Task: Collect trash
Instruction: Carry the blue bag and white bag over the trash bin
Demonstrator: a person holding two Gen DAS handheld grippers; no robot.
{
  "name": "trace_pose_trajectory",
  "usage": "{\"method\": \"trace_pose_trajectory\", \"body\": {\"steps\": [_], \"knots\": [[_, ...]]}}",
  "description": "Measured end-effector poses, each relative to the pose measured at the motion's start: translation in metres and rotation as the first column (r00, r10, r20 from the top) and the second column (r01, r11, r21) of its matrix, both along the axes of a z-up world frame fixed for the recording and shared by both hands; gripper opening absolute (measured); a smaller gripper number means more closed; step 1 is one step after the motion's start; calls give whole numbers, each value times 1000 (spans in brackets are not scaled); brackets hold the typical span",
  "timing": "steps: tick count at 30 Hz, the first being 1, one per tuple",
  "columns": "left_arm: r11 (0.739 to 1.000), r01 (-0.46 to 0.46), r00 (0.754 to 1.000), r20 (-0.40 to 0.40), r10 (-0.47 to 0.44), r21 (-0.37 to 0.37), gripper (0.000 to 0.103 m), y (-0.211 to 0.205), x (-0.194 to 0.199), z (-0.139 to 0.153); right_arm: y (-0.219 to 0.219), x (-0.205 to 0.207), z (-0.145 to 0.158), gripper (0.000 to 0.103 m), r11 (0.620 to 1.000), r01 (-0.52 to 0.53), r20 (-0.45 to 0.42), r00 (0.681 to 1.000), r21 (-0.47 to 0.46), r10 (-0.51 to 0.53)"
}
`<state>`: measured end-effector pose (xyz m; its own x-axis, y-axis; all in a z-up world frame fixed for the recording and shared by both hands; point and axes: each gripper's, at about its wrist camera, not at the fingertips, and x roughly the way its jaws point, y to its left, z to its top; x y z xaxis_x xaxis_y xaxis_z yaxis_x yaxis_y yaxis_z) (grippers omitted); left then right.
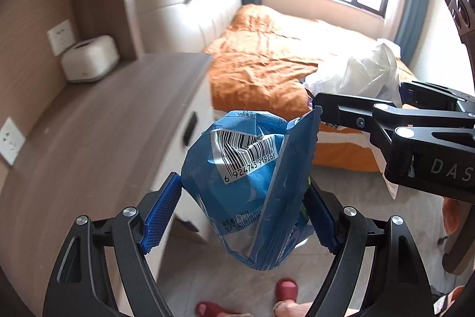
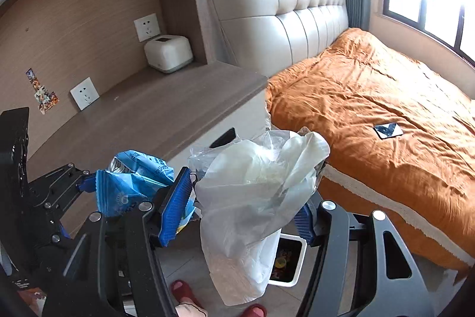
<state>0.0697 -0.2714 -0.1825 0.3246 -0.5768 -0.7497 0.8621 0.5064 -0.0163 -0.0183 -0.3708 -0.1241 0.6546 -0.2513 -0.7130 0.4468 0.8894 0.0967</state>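
on the blue snack bag (image 1: pixel 237 192) in the left claw (image 1: pixel 243 213), barcode 6924743919266

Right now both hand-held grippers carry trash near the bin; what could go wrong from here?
1. The left hand-held gripper holds the crumpled blue snack bag only at its sides; it may slip out.
2. The clear plastic bag in the right hand-held gripper hangs over the white trash bin and hides most of the opening, so a drop may miss.
3. The grippers are close together and could bump.
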Motion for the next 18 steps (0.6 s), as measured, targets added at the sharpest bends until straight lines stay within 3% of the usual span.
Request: {"method": "trace_pose_trajectory", "body": {"steps": [8, 18], "knots": [[992, 107, 993, -63, -103, 67, 79, -51, -25, -59, -38, -16, -52, 63, 997, 67, -74, 995, 41, -64], [982, 152, 976, -171, -132, 112, 79, -90, -12, -169, -77, -10, -168, 63, 986, 126, -193, 976, 109, -103]]}}
